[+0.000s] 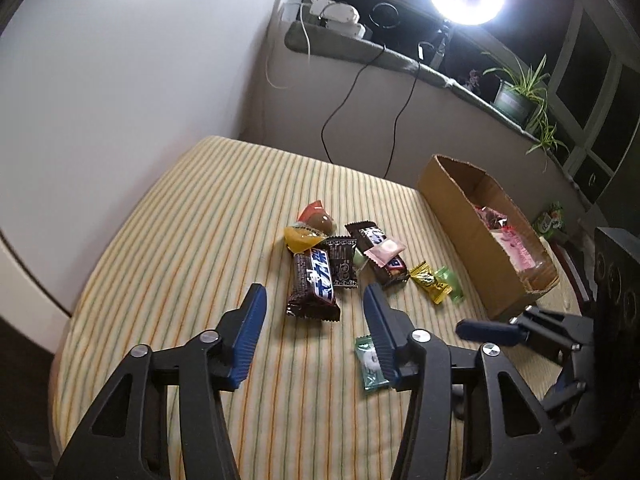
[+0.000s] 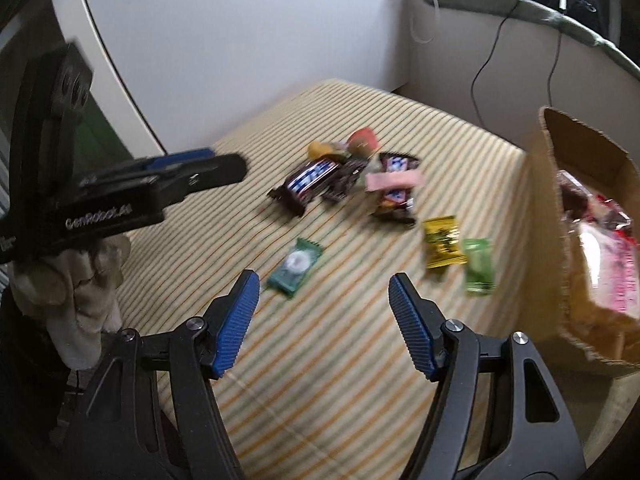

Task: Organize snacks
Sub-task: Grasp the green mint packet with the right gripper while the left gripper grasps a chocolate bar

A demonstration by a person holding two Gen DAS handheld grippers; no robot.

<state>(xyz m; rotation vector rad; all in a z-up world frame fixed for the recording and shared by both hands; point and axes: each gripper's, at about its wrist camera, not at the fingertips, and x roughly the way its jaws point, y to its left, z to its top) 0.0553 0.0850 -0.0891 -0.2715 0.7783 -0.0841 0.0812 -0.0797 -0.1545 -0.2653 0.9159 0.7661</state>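
One yellow-and-green striped fabric-covered surface point(image 1: 168, 280) carries everything. On its right side stands one open brown cardboard box point(image 1: 460, 232), long and low, with pink and red wrapped packets already inside it.

Two black grippers with blue ribbed pads are in view. The left gripper point(image 1: 314, 300) hovers low over the surface with its jaws spread wide and nothing between them. The right gripper point(image 2: 322, 290) is likewise spread wide and empty, above the near part of the surface, just left of the box.

Loose snacks lie in a cluster near the middle of the surface, left of the box. There are two dark brown chocolate bars with blue-and-white lettering: one point(image 1: 314, 286) lies lengthwise just ahead of the left gripper, the other point(image 1: 378, 256) sits to its right with one small pink sachet point(image 1: 386, 249) resting on top. Between the bars lies one small black patterned packet point(image 1: 342, 262). Behind them are one orange-yellow wrapped sweet point(image 1: 302, 238) and one red-and-brown wrapped sweet point(image 1: 318, 218), touching each other.

Nearer the box lie one gold foil candy point(image 1: 430, 280) and one light green candy point(image 1: 450, 282), side by side. One dark green wrapped candy with a white round motif point(image 1: 370, 362) lies apart from the cluster, partly hidden behind the left gripper's right finger.
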